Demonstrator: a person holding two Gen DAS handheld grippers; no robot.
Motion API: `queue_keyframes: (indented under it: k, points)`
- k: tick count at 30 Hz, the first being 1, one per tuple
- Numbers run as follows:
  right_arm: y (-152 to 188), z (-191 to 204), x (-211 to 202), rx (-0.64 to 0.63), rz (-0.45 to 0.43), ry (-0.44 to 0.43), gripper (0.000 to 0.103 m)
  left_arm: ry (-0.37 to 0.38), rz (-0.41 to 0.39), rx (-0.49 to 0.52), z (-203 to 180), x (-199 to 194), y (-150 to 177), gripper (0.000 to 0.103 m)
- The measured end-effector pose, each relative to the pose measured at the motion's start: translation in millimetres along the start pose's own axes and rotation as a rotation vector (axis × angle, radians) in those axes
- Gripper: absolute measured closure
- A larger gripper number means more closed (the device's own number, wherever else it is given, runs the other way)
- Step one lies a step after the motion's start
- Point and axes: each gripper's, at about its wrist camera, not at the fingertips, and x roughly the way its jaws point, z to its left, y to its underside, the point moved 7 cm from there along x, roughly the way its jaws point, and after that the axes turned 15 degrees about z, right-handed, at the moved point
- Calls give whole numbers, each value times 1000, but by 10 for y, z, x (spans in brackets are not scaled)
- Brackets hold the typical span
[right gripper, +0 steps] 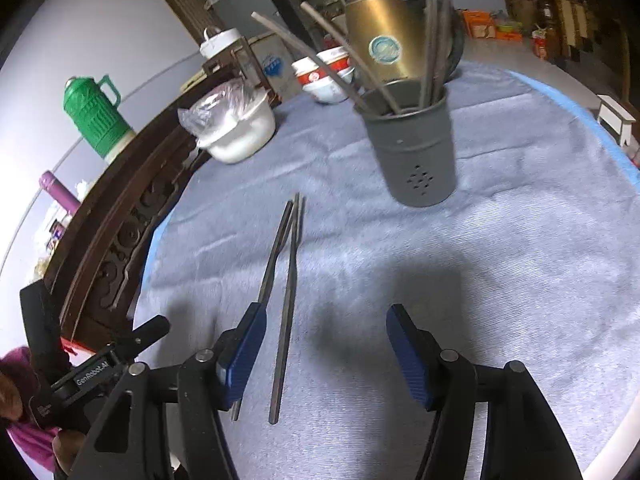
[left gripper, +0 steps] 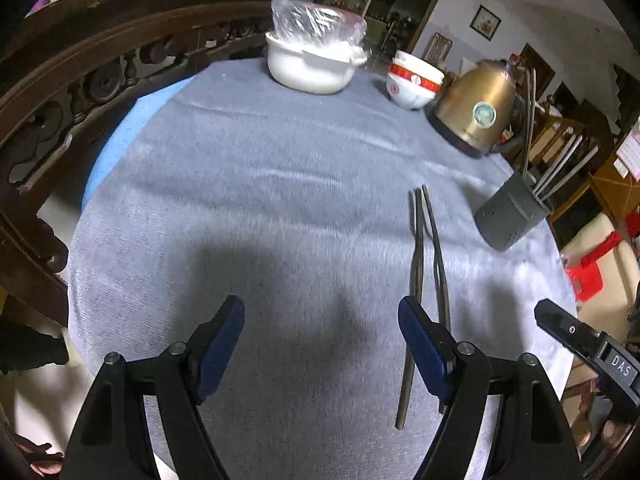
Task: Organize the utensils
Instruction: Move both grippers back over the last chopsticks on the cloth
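Left wrist view: left claw [left gripper: 321, 342] jaws spread wide, nothing between them, hovering over the grey cloth of the table [left gripper: 256, 200]. Loose chopsticks [left gripper: 420, 280] lie flat on the cloth, just right of the claw; its right finger overlaps their near ends in the picture, contact cannot be told. They bunch at the far tips and cross mid-length. Grey utensil holder [left gripper: 510, 216] stands well beyond them to the right, several chopsticks already in it. Gold kettle [left gripper: 472, 108], red-and-white bowls [left gripper: 414, 82] and a plastic-covered white pot [left gripper: 312, 64] sit at the far edge. Right claw's body shows at the frame's right edge.

Right wrist view: right claw [right gripper: 325, 354] also wide apart and empty, above the cloth. Loose chopsticks [right gripper: 289, 292] lie just left of centre, one passing under the left finger. Holder [right gripper: 416, 152] is straight ahead, upright, sticks leaning out at angles. Green thermos [right gripper: 94, 114] behind on the carved sideboard.

Risks, as judgement: sticks are thin, flat on soft cloth and crossed, so a pinch may catch only one or scissor them apart. Leaning sticks in the holder could block insertion, and a knock could tip the light holder. Both claws converge on the same sticks; collision possible.
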Motion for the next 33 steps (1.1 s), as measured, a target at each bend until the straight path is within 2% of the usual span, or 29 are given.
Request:
queue_keyframes:
  k: [13, 33]
  points:
    - [55, 58, 291, -46, 91, 7, 39, -76, 70, 92, -183, 172, 120, 23]
    - [28, -119, 295, -18, 90, 1, 47, -158, 110, 165, -352, 238, 146, 23]
